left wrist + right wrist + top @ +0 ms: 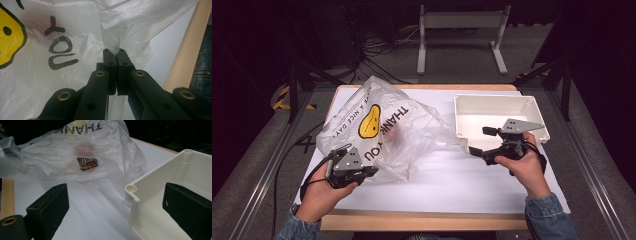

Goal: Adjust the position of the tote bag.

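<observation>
I am working two hand-held grippers over a white-topped bench (452,185). Taking the white plastic bin (492,107) as my landmark: far to its left, my left gripper (368,171) has its fingers (110,67) pressed together on a pinched fold of a translucent plastic bag (382,130), near the bag's front edge. The bag is printed with a yellow smiley face and black "THANK YOU" lettering, and it lies crumpled just left of the bin, its right edge reaching the bin's near corner. Inside it, seen through the film, sits a small candy packet (87,163). At the bin's front wall, my right gripper (479,142) hovers with fingers (50,202) spread wide, one inside the bin, one outside, holding nothing.
</observation>
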A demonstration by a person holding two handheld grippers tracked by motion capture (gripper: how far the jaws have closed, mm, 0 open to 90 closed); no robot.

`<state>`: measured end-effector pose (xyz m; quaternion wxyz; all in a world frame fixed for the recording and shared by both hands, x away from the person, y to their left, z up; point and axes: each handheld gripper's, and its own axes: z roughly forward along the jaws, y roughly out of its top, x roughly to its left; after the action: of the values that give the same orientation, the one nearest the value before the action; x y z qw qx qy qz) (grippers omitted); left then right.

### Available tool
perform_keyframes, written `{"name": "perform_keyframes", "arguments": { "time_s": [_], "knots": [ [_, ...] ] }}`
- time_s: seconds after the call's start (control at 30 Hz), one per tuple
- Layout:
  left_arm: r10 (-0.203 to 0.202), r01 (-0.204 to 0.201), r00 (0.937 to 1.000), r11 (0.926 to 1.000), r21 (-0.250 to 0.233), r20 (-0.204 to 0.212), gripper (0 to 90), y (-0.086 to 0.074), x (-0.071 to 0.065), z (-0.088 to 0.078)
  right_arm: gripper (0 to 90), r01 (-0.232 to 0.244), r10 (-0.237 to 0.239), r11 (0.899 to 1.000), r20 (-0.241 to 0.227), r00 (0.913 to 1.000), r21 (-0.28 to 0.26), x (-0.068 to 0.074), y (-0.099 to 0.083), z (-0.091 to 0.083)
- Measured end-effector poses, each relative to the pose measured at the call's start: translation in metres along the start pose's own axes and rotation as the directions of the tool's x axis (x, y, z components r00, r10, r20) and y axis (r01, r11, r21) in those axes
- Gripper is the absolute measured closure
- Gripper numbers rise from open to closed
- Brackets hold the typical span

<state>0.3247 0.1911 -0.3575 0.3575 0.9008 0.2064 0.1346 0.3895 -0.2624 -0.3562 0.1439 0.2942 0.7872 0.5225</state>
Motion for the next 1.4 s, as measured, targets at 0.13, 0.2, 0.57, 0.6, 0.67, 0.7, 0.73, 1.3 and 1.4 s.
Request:
{"name": "perform_keyframes", "arguments": {
  "time_s": [0.13, 0.2, 0.57, 0.6, 0.67, 0.7, 0.73, 1.3, 1.4],
  "knots": [
    [-0.009, 0.009, 0.9999, 1.0000, 0.000, -0.007, 88.4, -0.002, 0.000, -0.002, 8.6, 0.021, -0.021, 1.000, -0.017, 0.9996, -0.002, 0.004, 0.008, 0.019],
    [-0.014, 0.014, 0.9998, 0.9999, -0.002, -0.014, 88.5, -0.004, 0.001, -0.004, 8.9, 0.031, -0.032, 0.999, -0.030, 0.9991, -0.005, 0.006, 0.011, 0.028],
    [-0.024, 0.024, 0.9996, 0.9997, 0.001, -0.018, 88.2, -0.007, 0.004, -0.006, 11.9, 0.041, -0.040, 0.999, -0.065, 0.9971, 0.009, 0.010, 0.021, 0.074],
    [-0.024, 0.024, 0.9996, 0.9997, 0.001, -0.016, 88.1, -0.007, 0.004, -0.006, 12.0, 0.039, -0.038, 0.999, -0.066, 0.9971, 0.013, 0.010, 0.022, 0.078],
    [-0.026, 0.026, 0.9996, 0.9997, 0.001, -0.015, 88.1, -0.007, 0.004, -0.005, 12.5, 0.035, -0.034, 0.999, -0.074, 0.9967, 0.011, 0.011, 0.023, 0.085],
    [-0.025, 0.025, 0.9996, 0.9997, 0.002, -0.014, 88.0, -0.007, 0.004, -0.005, 12.7, 0.033, -0.032, 0.999, -0.075, 0.9967, 0.012, 0.012, 0.024, 0.090],
    [-0.026, 0.026, 0.9996, 0.9997, 0.002, -0.013, 87.9, -0.008, 0.004, -0.005, 12.8, 0.034, -0.033, 0.999, -0.072, 0.9968, 0.016, 0.012, 0.025, 0.092],
    [-0.023, 0.023, 0.9997, 0.9997, 0.005, -0.011, 87.3, -0.010, 0.002, -0.008, 19.6, -0.002, 0.002, 0.986, -0.003, 1.0000, 0.164, 0.012, 0.022, 0.135],
    [-0.028, 0.028, 0.9995, 0.9996, 0.003, -0.015, 87.3, -0.011, 0.002, -0.010, 24.6, -0.001, 0.003, 0.984, -0.012, 0.9999, 0.180, 0.012, 0.021, 0.138]
  ]
}}
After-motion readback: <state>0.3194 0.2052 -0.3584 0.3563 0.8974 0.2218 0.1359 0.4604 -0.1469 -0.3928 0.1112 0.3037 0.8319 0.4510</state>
